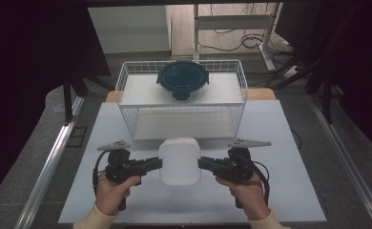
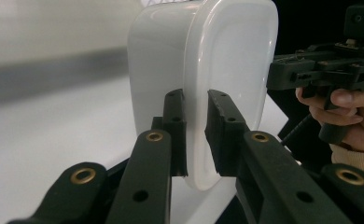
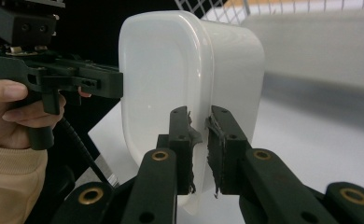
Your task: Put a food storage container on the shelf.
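A smooth, glossy white plastic container [image 1: 179, 161] with rounded corners hangs above the table's [image 1: 279, 191] near edge. The left gripper [image 1: 156, 163] and right gripper [image 1: 203, 163] point level toward each other, jaws clamped nearly closed on its thin rim at opposite sides.

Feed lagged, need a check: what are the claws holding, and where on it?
Both hold the white container: left claw and right claw each pinch its protruding rim on opposite sides.

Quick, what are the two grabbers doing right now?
Left gripper: closed on the rim of the white lidded container.
Right gripper: closed on the same container's rim, at the opposite side.
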Demonstrator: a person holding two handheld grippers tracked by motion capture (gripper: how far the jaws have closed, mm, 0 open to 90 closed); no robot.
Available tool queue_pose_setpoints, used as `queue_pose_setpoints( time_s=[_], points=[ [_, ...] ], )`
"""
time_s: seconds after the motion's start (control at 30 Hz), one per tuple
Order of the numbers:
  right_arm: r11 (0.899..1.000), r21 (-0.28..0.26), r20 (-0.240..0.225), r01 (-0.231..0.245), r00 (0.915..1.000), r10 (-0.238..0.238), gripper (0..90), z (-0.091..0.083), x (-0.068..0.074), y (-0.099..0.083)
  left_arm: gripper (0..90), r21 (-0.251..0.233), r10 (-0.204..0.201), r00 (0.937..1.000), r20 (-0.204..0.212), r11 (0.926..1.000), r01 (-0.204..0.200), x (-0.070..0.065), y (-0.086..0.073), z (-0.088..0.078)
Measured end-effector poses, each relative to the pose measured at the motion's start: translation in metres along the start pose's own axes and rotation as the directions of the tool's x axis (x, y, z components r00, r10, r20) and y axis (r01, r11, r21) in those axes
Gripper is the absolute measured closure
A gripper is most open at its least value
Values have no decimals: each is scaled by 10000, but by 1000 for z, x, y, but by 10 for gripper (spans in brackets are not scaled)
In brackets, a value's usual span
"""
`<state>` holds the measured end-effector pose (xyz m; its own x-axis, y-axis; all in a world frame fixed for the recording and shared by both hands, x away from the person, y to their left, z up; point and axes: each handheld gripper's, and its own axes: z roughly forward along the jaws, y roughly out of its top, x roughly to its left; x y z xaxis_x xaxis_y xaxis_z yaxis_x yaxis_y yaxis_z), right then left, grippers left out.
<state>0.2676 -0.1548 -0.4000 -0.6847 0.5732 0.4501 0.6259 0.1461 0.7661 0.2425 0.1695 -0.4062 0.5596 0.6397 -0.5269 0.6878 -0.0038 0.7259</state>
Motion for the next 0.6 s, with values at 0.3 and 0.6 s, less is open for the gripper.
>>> queue_pose_setpoints(
  time_s=[0.3,0.6],
  points=[
    [9983,-294,-54,500,9987,-502,795,-10,5,36,785,-522,274,9995,-155,9982,-281,-13,29,-11],
    [9952,-411,39,894,9960,-893,793,-20,21,67,787,-839,563,9983,-127,9948,-571,-25,54,-28]
  ],
)
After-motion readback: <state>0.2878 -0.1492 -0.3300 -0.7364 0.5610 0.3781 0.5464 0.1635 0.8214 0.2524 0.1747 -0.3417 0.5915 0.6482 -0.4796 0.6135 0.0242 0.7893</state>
